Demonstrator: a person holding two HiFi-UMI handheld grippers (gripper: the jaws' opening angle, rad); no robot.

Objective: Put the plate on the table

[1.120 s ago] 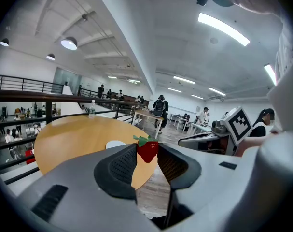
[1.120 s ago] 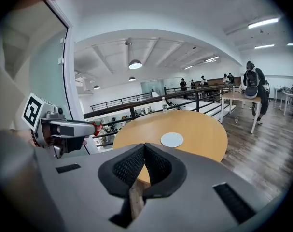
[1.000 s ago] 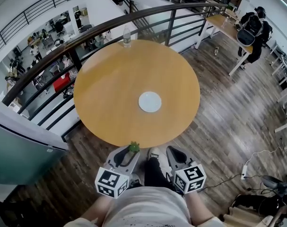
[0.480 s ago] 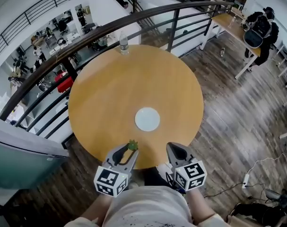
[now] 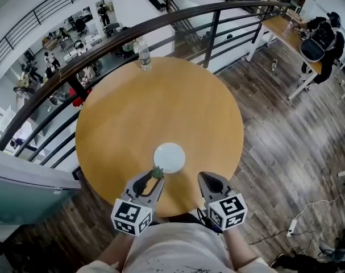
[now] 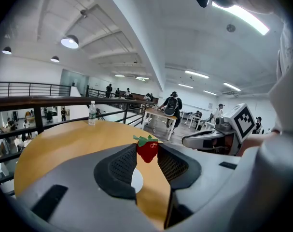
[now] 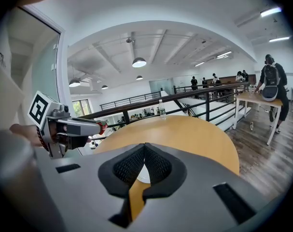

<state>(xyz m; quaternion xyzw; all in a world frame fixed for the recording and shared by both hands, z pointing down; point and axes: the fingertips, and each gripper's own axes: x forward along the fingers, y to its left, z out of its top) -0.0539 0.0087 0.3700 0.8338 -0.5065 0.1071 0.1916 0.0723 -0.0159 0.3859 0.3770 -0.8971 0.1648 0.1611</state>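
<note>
A small white plate lies flat on the round wooden table, toward its near side. My left gripper hovers over the table's near edge, just short of the plate, shut on a toy strawberry with a green top. In the left gripper view the strawberry sits pinched at the jaw tips, with the plate showing below. My right gripper is beside it, to the right of the plate, shut with nothing in it; its jaw tips meet above the plate.
A clear water bottle stands at the table's far edge by a dark railing. Beyond the rail is a drop to a lower floor. A desk with a person is at the far right. Wood floor surrounds the table.
Both grippers have come forward from off the table to over its near edge. The plate now lies just ahead of the left gripper's strawberry. Neither grip has changed.
</note>
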